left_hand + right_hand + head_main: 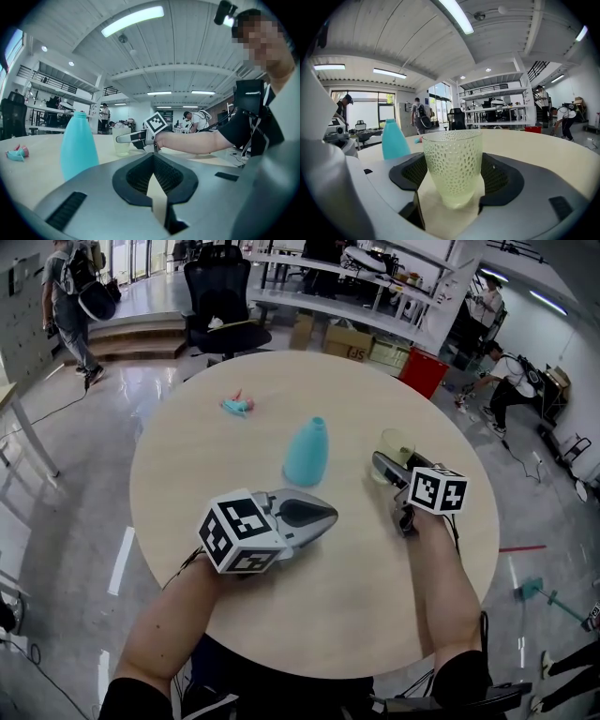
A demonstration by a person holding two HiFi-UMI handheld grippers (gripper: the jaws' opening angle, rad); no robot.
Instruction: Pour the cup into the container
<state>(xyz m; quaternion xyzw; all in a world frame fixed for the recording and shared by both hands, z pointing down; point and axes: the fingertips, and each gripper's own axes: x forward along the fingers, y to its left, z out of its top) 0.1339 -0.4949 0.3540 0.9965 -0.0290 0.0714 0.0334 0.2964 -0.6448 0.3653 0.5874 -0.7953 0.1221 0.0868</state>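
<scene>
**user1:** Right gripper (453, 174) straddles the pale-green dimpled glass cup (452, 154), jaws apart, right of the teal plastic bottle (307, 451). Left gripper (153, 157) is pinched together, empty.

**user2:** Grasp step, I reckon: needs squeezing, then lifting.

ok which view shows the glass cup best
The right gripper view: the cup fills the centre, upright between the open jaws, its dimpled wall clear. The head view shows it small, partly behind the right gripper. The left gripper view shows it far off, right of the blue bottle, partly covered by that gripper.
</scene>
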